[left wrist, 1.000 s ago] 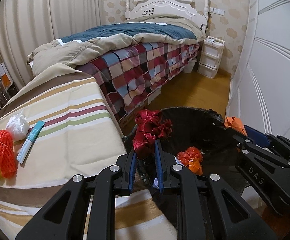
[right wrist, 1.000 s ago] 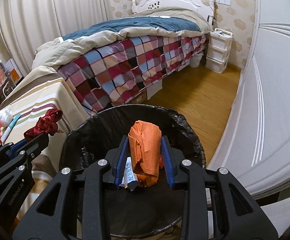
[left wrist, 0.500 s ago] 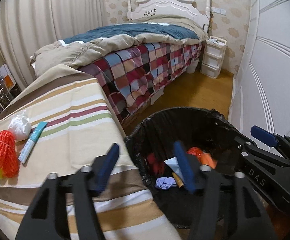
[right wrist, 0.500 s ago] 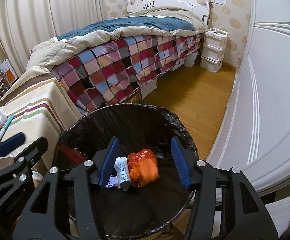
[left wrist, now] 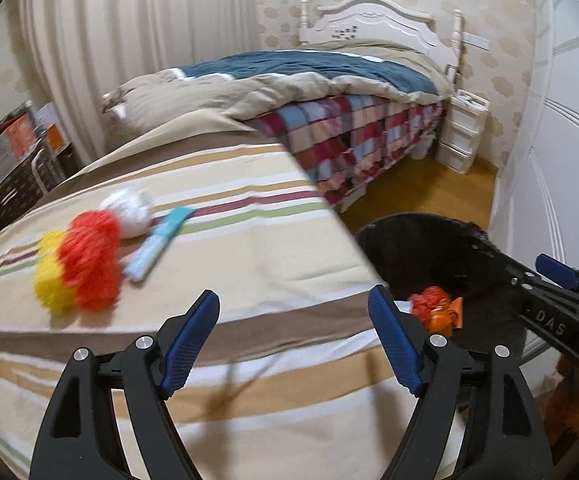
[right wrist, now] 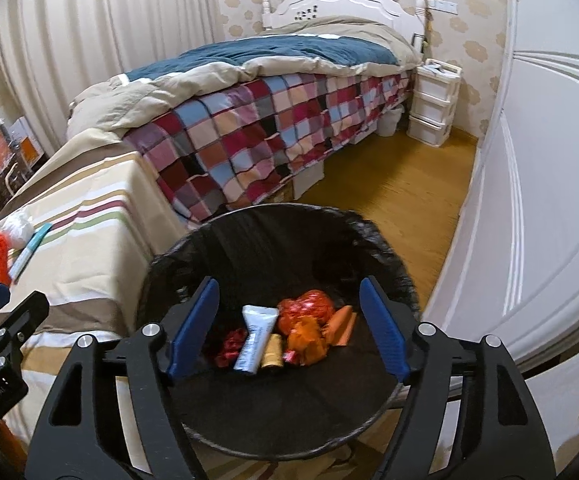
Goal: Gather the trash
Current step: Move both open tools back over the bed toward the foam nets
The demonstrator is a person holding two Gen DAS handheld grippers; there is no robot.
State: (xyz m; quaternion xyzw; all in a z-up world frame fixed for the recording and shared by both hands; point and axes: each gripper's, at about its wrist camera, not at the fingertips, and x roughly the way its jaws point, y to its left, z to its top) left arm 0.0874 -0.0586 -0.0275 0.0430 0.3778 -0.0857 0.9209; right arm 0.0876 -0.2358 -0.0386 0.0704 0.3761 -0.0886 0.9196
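Trash remaining — orange mesh net, white crumpled wad, pale-blue tube — lies on the striped-cloth worktop, so both empty, spread hand-held grippers, left facing it, right over the black-lined bin, likely reach there next.

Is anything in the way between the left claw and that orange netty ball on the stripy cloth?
No, nothing visible. The left claw is open, and only bare striped cloth lies between it and the orange net ball. The yellow one sits behind it.
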